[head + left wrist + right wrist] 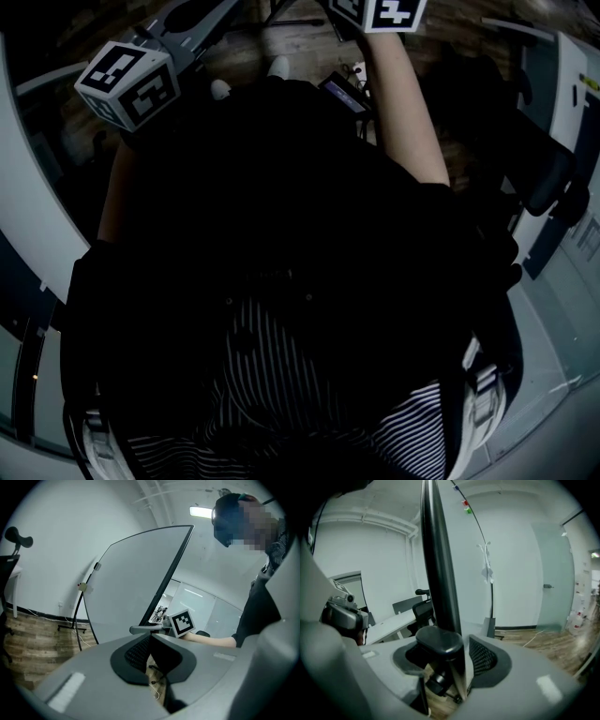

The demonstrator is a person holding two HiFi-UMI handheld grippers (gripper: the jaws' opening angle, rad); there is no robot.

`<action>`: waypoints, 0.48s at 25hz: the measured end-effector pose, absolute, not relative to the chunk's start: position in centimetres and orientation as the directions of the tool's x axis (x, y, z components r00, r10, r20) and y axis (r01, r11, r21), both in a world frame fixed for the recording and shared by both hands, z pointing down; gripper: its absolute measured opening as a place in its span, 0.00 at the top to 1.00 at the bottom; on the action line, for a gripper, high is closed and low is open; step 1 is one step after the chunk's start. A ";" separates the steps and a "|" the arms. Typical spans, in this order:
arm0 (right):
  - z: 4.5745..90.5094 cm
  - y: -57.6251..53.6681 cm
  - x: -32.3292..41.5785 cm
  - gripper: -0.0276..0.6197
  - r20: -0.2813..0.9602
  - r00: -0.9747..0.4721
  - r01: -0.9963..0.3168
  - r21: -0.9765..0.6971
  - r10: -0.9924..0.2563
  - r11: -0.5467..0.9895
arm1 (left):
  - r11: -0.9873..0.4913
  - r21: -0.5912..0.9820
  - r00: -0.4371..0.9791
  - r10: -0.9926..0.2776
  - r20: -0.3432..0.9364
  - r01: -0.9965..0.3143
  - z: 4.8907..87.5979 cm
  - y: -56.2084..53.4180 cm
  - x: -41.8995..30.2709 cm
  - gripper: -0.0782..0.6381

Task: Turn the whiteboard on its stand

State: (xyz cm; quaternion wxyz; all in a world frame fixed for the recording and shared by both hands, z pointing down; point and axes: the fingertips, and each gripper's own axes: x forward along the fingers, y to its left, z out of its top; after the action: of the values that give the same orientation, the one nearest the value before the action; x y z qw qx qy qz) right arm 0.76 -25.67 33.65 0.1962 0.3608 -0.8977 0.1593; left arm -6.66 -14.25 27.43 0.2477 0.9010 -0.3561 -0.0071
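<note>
The whiteboard [131, 588] stands tilted on its stand, a pale panel with a dark frame. In the right gripper view its dark frame edge [438, 573] rises between the jaws of my right gripper [445, 660], beside a black knob [439, 641]. The jaws stand open around that edge, and a slim gap shows at the meshed right pad [483, 658]. My left gripper [150, 656] is open with only floor showing between its pads, a little short of the board's lower edge. In the head view the left gripper's marker cube [127, 84] and the right gripper's marker cube [380, 11] sit beyond my dark torso.
The stand's thin black legs [70, 627] rest on a wood floor [33, 639]. An office chair [423, 606] and a white desk [389, 625] stand behind the board. Small magnets [465, 503] stick near the board's top. A door [553, 573] is at the right.
</note>
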 end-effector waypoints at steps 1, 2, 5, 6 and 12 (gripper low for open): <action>33.6 -25.3 1.0 0.61 0.468 -0.677 -0.696 -0.154 -0.568 0.701 | -0.627 0.447 0.748 -0.644 0.162 -0.637 27.2 -14.3 -6.4 0.88; 33.5 -24.9 1.3 0.61 0.467 -0.689 -0.683 -0.162 -0.554 0.712 | -0.631 0.443 0.749 -0.643 0.161 -0.637 27.0 -14.4 -6.0 0.88; 32.6 -23.5 2.9 0.61 0.453 -0.713 -0.663 -0.184 -0.536 0.726 | -0.643 0.428 0.752 -0.641 0.155 -0.635 26.4 -14.5 -5.2 0.88; 32.3 -22.9 3.6 0.61 0.444 -0.716 -0.663 -0.192 -0.538 0.723 | -0.647 0.426 0.755 -0.638 0.153 -0.633 26.4 -14.4 -5.0 0.88; 29.9 -20.3 7.4 0.61 0.397 -0.725 -0.667 -0.202 -0.562 0.717 | -0.671 0.422 0.778 -0.608 0.159 -0.610 26.2 -14.4 -3.4 0.88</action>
State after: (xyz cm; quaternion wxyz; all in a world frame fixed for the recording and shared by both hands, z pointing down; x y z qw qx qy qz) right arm 7.42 -20.29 29.88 0.1555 0.3363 -0.9135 0.1678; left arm -3.41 -14.40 26.17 0.2316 0.9140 -0.3331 0.0027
